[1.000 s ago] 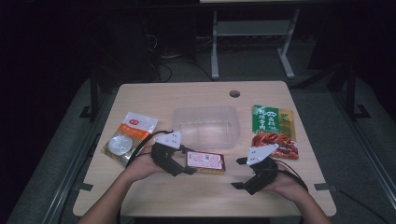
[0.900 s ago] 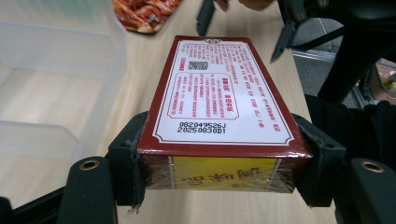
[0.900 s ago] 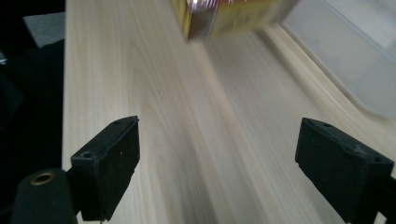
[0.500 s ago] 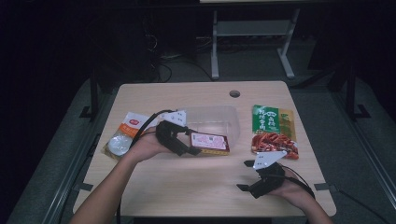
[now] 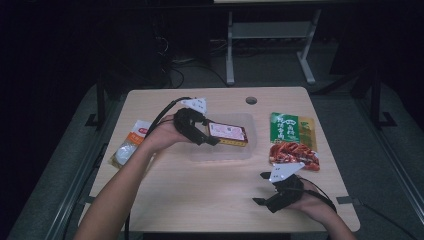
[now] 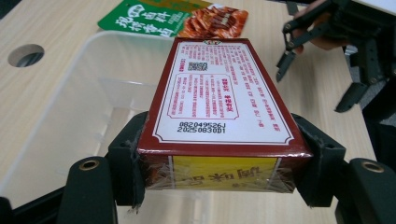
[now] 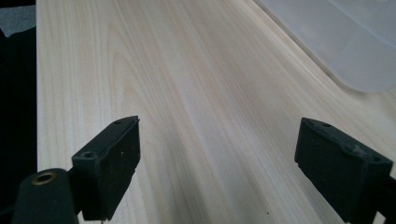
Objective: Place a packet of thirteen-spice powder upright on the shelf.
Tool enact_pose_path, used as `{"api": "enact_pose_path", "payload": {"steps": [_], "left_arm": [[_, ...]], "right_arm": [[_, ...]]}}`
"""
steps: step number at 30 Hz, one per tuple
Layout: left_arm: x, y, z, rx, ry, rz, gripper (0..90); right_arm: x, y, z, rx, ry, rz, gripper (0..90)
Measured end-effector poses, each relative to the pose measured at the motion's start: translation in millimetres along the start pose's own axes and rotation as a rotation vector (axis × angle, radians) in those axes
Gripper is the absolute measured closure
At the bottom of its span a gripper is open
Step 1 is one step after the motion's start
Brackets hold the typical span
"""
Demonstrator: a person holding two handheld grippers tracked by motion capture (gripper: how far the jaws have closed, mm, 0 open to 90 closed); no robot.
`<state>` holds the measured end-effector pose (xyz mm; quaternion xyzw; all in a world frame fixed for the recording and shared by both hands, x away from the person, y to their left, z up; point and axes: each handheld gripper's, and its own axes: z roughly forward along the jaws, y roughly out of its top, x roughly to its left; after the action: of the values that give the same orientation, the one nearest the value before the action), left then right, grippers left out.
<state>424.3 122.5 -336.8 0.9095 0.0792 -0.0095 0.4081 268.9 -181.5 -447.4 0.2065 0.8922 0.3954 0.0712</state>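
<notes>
1. Since a second ago, the left gripper has carried the red box from the near table over the clear tub.
2. Jaws clamp it; dropping it in remains.
3. Right gripper rests wide open, near right.

The high view looked forward and down from above the bench's near edge, taking in all 4 edges. The left gripper view sat close behind the left claw, facing across the clear bin toward the right claw. The right gripper view skimmed low over the bench, sharing the bin's corner.
</notes>
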Motion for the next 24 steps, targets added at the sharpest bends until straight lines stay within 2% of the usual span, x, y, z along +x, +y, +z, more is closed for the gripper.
{"api": "enact_pose_path", "payload": {"steps": [5, 13, 19, 24], "left_arm": [[11.7, 10.5, 4.5, 0.009, 0.012, 0.003, 31.6], [28.7, 26.3, 18.6, 0.066, 0.029, -0.006, 31.5], [41.1, 27.4, 31.9, 0.099, 0.038, -0.023, 31.5], [45.9, 25.3, 43.0, 0.122, 0.038, -0.026, 31.5]], "right_arm": [[0.0, 0.8, 0.6, -0.002, 0.004, 0.003, 13.9], [0.0, 1.7, -1.2, -0.014, 0.002, -0.001, 13.9], [-0.9, 2.2, -3.3, -0.023, -0.001, -0.001, 13.9], [-2.2, 1.8, -4.4, -0.03, -0.001, -0.002, 13.9]]}}
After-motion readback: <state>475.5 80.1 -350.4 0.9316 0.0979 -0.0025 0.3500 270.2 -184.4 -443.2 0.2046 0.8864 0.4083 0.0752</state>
